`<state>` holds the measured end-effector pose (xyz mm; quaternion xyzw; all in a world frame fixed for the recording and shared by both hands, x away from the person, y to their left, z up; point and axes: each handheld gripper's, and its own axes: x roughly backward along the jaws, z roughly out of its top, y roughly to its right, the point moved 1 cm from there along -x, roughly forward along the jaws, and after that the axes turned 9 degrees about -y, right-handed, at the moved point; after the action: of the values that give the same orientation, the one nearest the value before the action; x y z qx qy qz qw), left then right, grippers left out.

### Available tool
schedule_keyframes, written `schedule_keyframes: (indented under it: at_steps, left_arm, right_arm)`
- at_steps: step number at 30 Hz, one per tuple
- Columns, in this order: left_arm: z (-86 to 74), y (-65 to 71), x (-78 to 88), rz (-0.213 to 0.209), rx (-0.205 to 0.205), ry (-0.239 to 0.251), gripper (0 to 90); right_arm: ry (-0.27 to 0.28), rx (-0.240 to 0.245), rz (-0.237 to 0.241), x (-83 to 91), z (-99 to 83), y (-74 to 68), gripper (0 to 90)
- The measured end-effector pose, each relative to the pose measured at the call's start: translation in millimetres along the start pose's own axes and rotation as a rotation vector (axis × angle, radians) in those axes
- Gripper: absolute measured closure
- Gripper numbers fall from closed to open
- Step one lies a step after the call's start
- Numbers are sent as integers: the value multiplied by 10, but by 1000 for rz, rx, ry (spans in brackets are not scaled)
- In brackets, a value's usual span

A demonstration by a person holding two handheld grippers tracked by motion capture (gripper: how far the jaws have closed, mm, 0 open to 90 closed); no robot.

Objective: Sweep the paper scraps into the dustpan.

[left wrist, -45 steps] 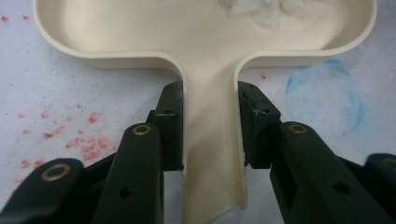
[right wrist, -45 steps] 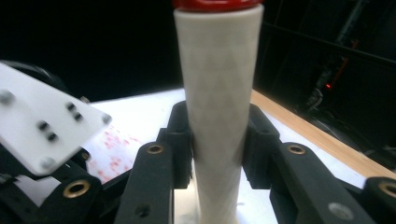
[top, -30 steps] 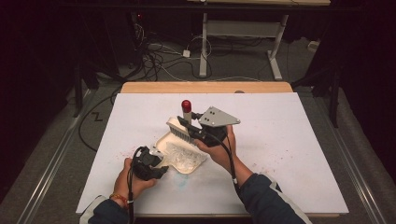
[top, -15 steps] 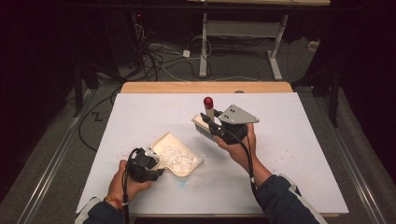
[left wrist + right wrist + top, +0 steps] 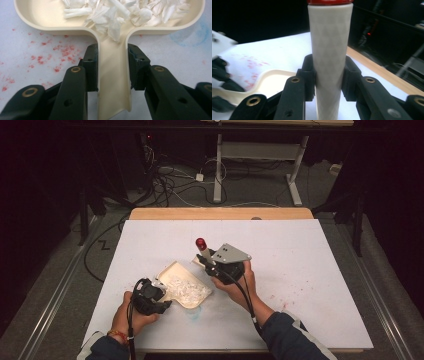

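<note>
At the left of the high view we see the left gripper (image 5: 149, 296) low on the white worktop (image 5: 310, 270), its jaws clenched on the handle of a cream dustpan (image 5: 175, 270). In the left gripper view the handle runs up between the two black jaws, each pressed against one side of it, and the dustpan (image 5: 37, 15) lies flat on the worktop (image 5: 30, 65). White scraps (image 5: 117, 12) are heaped in its tray, and we see them in the high view too (image 5: 186, 287). Red specks (image 5: 57, 50) dot the worktop just left of the handle, and a faint blue smear (image 5: 197, 35) lies to its right. Just right of the dustpan, in the high view, the right gripper (image 5: 216, 266) is raised above the worktop, jaws clamped on a white brush handle (image 5: 205, 254) with a red cap (image 5: 201, 242). In the right gripper view the handle (image 5: 329, 50) stands upright between the jaws, both touching it, with the dustpan (image 5: 269, 85) beyond at lower left.
</note>
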<state>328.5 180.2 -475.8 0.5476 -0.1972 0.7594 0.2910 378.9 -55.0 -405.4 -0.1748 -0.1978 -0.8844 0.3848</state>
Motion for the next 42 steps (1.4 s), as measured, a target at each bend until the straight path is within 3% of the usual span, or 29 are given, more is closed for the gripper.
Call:
schedule_keyframes:
  at_steps: [4,5,10,14,17,23,27,36,39,42]
  left_arm:
    - [20,12,-10,4,1,3,636]
    - [26,16,-13,7,0,2,636]
    - [34,32,-14,8,-3,5,636]
    - [29,33,-14,5,-5,5,636]
    - [28,32,-11,3,-7,3,636]
    - [2,27,6,3,-16,-5,635]
    - [6,37,7,13,-20,-11,636]
    - [0,66,10,27,-19,-15,635]
    - [-10,80,9,33,-15,-14,635]
    - [-9,91,9,35,-9,-14,635]
  right_arm:
    - [26,11,64,-38,86,-153,701]
    - [48,20,100,-39,132,-211,701]
    - [91,26,132,-5,229,-265,701]
    - [104,45,109,49,295,-265,701]
    - [133,15,117,116,316,-208,701]
    - [140,3,81,268,306,-96,701]
    - [118,12,42,404,228,0,700]
    - [-6,16,-38,689,-155,166,701]
    - [-36,24,-35,732,-242,132,701]
    - [-37,19,3,732,-262,42,701]
